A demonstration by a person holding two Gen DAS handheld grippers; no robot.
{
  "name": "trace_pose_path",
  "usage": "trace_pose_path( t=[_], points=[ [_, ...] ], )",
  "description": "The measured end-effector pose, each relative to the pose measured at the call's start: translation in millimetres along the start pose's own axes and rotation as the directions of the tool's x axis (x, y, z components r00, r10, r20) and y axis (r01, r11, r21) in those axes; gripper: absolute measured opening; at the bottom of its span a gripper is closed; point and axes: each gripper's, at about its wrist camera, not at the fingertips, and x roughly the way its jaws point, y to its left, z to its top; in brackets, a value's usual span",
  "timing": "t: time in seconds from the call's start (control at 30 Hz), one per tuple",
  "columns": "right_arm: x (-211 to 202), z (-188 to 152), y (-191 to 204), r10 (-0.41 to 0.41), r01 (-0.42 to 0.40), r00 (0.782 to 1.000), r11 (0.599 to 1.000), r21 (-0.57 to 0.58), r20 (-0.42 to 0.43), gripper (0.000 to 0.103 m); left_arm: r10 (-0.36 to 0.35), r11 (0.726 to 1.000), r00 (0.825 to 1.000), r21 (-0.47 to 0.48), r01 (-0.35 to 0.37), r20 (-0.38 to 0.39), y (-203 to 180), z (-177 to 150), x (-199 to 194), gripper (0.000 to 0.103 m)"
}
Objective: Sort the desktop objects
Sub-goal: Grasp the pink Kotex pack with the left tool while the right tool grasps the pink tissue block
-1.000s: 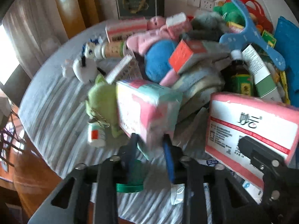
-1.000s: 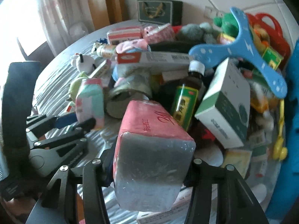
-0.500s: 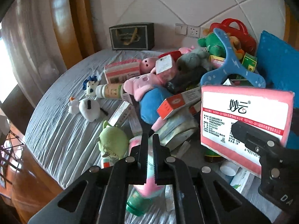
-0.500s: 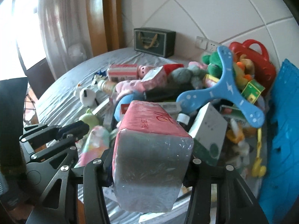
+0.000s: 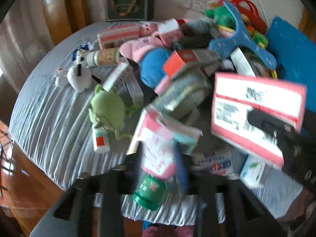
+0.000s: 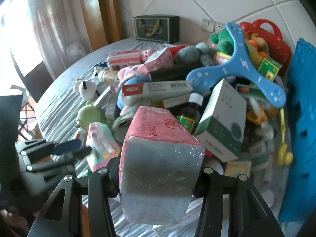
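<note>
Half a second ago your left gripper [image 5: 160, 158] had its fingers pinched together with nothing between them; now they are spread around the small pastel tissue pack [image 5: 158, 148], which sits between them, blurred and tilted. Whether they grip it cannot be told. Your right gripper [image 6: 158, 167] remains clamped on the pink tissue brick [image 6: 160, 154], raised above the surface [image 6: 59, 102].
</note>
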Motion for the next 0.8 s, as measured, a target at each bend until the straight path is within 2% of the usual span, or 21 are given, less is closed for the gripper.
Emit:
trace_pose_path(
  t=[0.07, 0.33, 0.5, 0.63, 0.8],
  points=[
    [1.1, -1.7, 0.7, 0.005, -0.005, 1.000, 1.000, 0.002, -0.002, 0.050, 0.013, 0.999, 1.000, 0.036, -0.012, -0.014, -4.6, -5.4, 5.1, 0.061],
    [3.8, -8.5, 2.6, 0.004, -0.004, 1.000, 1.000, 0.025, -0.009, 0.051, 0.026, 0.996, 0.997, 0.092, -0.020, -0.066, -8.3, 2.5, 30.6, 0.062],
    [11.0, -6.4, 6.3, -0.021, 0.022, 1.000, 0.999, 0.039, -0.020, 0.051, 0.078, 0.985, 0.996, 0.158, -0.069, -0.048, -13.6, 9.5, 41.8, 0.065],
    [20.3, -4.9, 12.2, -0.046, 0.048, 0.998, 0.998, 0.048, -0.034, 0.051, 0.029, 0.989, 0.999, 0.149, -0.024, -0.028, -2.4, 14.1, 42.9, 0.065],
    [16.3, 1.1, 17.7, -0.087, 0.087, 0.996, 0.995, 0.053, -0.018, 0.051, -0.025, 0.991, 1.000, 0.132, 0.024, 0.007, 7.6, 14.6, 33.8, 0.054]
  ],
)
